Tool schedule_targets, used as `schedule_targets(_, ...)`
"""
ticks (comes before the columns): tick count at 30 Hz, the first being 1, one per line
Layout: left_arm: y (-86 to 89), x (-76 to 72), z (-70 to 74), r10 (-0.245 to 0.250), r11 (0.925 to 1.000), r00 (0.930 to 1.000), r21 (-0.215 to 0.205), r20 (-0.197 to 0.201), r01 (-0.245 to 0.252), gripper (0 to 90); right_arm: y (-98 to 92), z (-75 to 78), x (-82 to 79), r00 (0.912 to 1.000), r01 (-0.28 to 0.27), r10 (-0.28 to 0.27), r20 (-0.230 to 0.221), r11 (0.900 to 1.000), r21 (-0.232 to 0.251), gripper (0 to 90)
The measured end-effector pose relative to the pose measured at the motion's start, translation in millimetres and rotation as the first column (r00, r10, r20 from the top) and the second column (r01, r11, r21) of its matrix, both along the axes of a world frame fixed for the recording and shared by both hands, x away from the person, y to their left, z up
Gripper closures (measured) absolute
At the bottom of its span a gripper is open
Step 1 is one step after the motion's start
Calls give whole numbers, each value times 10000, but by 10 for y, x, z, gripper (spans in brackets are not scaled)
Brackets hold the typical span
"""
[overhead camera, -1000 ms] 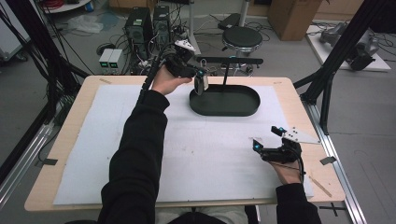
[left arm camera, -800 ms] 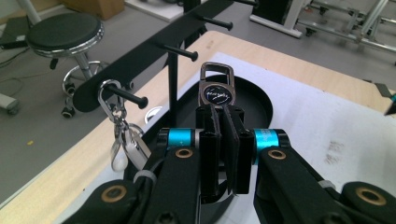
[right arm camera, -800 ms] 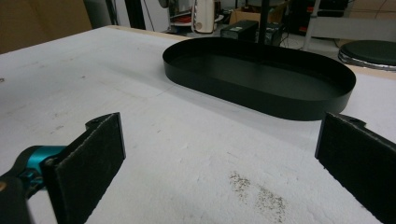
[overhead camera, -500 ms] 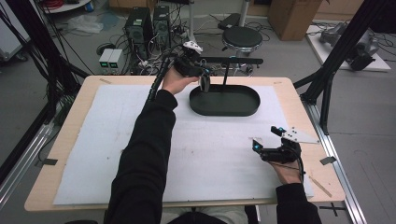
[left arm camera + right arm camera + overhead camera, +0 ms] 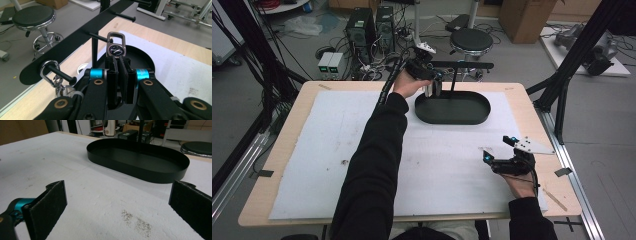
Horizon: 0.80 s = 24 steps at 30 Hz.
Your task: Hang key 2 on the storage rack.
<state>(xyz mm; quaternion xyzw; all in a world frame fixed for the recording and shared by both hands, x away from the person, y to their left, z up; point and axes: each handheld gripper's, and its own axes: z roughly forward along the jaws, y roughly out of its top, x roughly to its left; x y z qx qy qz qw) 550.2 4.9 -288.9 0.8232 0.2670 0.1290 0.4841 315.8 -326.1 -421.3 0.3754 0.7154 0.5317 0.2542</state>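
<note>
My left gripper (image 5: pixel 119 62) is shut on a silver key clip (image 5: pixel 116 47) with a round black emblem, its loop pointing up. The clip sits just below a black peg (image 5: pixel 96 37) of the hanging bar (image 5: pixel 75 46). Another silver clip with rings (image 5: pixel 50 73) hangs on the bar's nearest peg. From above, the left gripper (image 5: pixel 432 89) is at the far rim of the black oval tray (image 5: pixel 452 121), beside the stand's post. My right gripper (image 5: pixel 498 148) rests open on the white mat, and between its wide-apart pads (image 5: pixel 53 202) lies only bare mat.
The oval tray (image 5: pixel 140 171) lies ahead of the right gripper, nothing inside it. A white mat (image 5: pixel 332 150) covers most of the wooden table. A round stool (image 5: pixel 471 39), computer cases and cables stand on the floor beyond the far edge. A dirt smudge (image 5: pixel 136 221) marks the mat.
My left hand has carried the clip a little to the right along the bar and slightly lower, toward the stand's post. The right hand has stayed where it was.
</note>
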Motion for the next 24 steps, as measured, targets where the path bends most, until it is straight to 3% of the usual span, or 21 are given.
schedule_targets(5, 4, 34, -37, 147, 9999, 9999, 88, -5, -147, 850, -9, 1, 4, 10000, 32, -32, -2, 10000, 40, 8)
schedule_targets(9, -44, 55, -111, 77, 9977, 10000, 667, -26, -75, 849, -9, -1, 8, 10000, 49, -49, -33, 10000, 59, 8)
schedule_targets(15, -50, 99, -133, 358, 9986, 9994, 400, -15, -357, 850, -14, -1, 10, 10000, 49, -49, -31, 10000, 69, 8)
schedule_targets(24, -150, 150, -158, 481, 9965, 9988, 680, 65, -484, 849, -16, -1, 15, 10000, 67, -67, -38, 9999, 104, 8)
